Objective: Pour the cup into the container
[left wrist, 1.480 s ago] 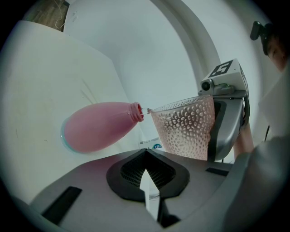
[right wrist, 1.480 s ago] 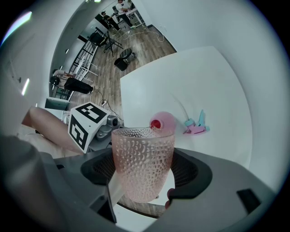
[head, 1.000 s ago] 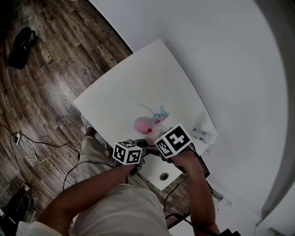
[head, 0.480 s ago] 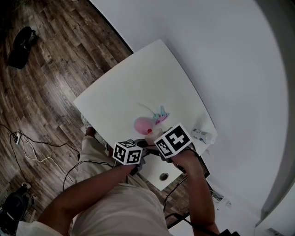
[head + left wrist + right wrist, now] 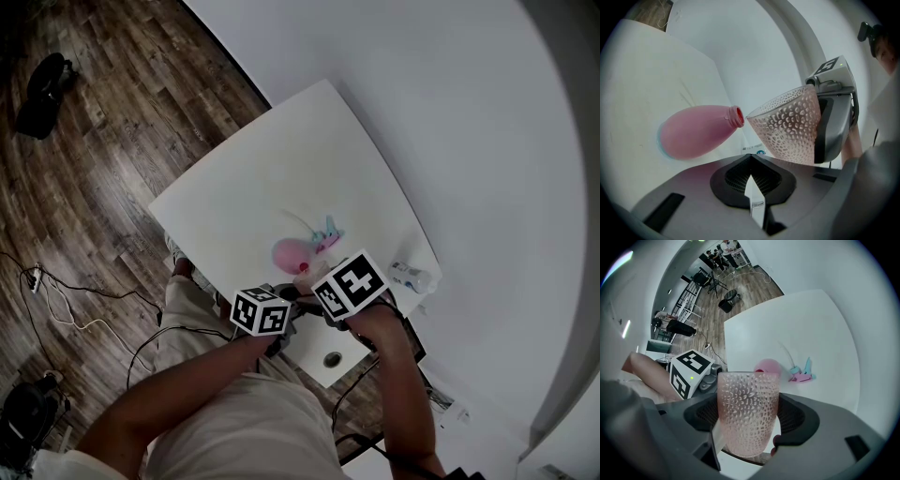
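A pink bottle-shaped container with a red mouth stands on the white table. My right gripper is shut on a pink dimpled cup. In the left gripper view the cup is tilted, its rim just beside the container mouth and a little apart from it. I cannot tell what is in the cup. My left gripper is shut, holds nothing, and points at the container from the near side. In the head view the marker cubes cover both grippers' jaws, left gripper and right gripper.
A small pink and teal object lies just beyond the container. A clear plastic bottle lies at the table's right edge. Dark wooden floor with cables surrounds the table, and a white wall stands to the right.
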`<action>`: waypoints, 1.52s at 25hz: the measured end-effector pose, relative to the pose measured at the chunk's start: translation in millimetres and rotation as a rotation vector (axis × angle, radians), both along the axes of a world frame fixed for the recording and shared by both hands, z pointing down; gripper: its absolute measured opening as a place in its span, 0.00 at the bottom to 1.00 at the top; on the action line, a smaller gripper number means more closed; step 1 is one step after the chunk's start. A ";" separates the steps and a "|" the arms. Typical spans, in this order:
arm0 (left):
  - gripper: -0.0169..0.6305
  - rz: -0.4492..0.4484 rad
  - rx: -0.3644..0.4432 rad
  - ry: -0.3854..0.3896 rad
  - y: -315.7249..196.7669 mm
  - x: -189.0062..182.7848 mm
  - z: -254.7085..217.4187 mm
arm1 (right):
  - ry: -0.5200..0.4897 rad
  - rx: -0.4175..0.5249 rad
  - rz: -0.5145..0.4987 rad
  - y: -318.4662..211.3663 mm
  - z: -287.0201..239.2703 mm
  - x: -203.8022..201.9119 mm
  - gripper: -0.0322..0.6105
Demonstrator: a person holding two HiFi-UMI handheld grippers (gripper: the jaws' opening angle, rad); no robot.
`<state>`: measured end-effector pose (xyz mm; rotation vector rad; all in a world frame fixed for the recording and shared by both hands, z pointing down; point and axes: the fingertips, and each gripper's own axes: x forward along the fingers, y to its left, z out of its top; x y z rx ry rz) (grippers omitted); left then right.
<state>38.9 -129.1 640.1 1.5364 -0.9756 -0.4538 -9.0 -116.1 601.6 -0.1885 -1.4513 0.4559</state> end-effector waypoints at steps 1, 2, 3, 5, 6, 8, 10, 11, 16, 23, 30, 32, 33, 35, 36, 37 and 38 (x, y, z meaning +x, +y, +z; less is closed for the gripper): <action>0.04 -0.001 0.000 0.000 -0.1 -0.1 0.1 | 0.000 0.000 0.001 -0.1 0.2 -0.3 0.62; 0.04 -0.002 0.000 0.001 -0.3 -0.3 0.0 | 0.000 0.000 0.002 -0.3 0.3 -0.6 0.62; 0.04 -0.002 0.000 0.001 -0.7 -0.5 -0.2 | 0.000 0.001 0.003 -0.6 0.3 -1.0 0.62; 0.04 -0.003 0.001 0.001 -1.2 -0.5 -0.6 | -0.001 0.002 0.003 -0.9 0.6 -1.7 0.62; 0.04 -0.002 0.002 0.001 -1.1 -0.2 -0.6 | -0.002 0.003 0.003 -0.7 0.9 -1.9 0.62; 0.04 -0.001 0.004 0.000 -0.3 0.7 -0.8 | -0.004 0.006 0.004 0.1 1.2 -2.2 0.62; 0.04 0.003 0.005 -0.004 0.3 1.2 -0.8 | -0.008 0.007 0.005 0.6 1.3 -2.5 0.62; 0.04 0.006 0.005 -0.007 0.5 1.4 -0.6 | -0.012 0.007 0.006 0.7 1.2 -2.3 0.62; 0.04 0.015 0.003 -0.027 2.3 0.0 0.0 | -0.058 -0.003 0.032 1.1 -1.7 -1.2 0.62; 0.04 0.023 -0.017 -0.067 12.0 -12.0 3.6 | -0.142 0.006 0.082 5.2 -1.6 0.8 0.62; 0.04 0.023 -0.026 -0.129 18.7 -25.6 -3.0 | -0.300 0.008 0.139 10.6 -7.5 5.2 0.62; 0.04 0.025 -0.029 -0.147 19.6 -29.1 -5.5 | -0.355 0.017 0.153 10.8 -10.3 4.5 0.62; 0.04 0.028 -0.030 -0.158 21.0 -30.4 -6.6 | -0.383 0.019 0.161 12.0 -11.7 4.1 0.62; 0.04 0.036 -0.031 -0.182 25.3 -32.4 -9.1 | -0.440 0.024 0.179 16.0 -14.5 4.2 0.62; 0.04 0.039 -0.030 -0.194 27.2 -33.6 -10.4 | -0.466 0.028 0.190 17.5 -15.3 4.7 0.62; 0.04 0.042 -0.029 -0.206 28.3 -35.5 -11.7 | -0.491 0.034 0.200 18.2 -15.9 5.0 0.62; 0.04 0.045 -0.027 -0.218 28.6 -38.2 -13.5 | -0.515 0.044 0.209 18.3 -16.7 4.6 0.62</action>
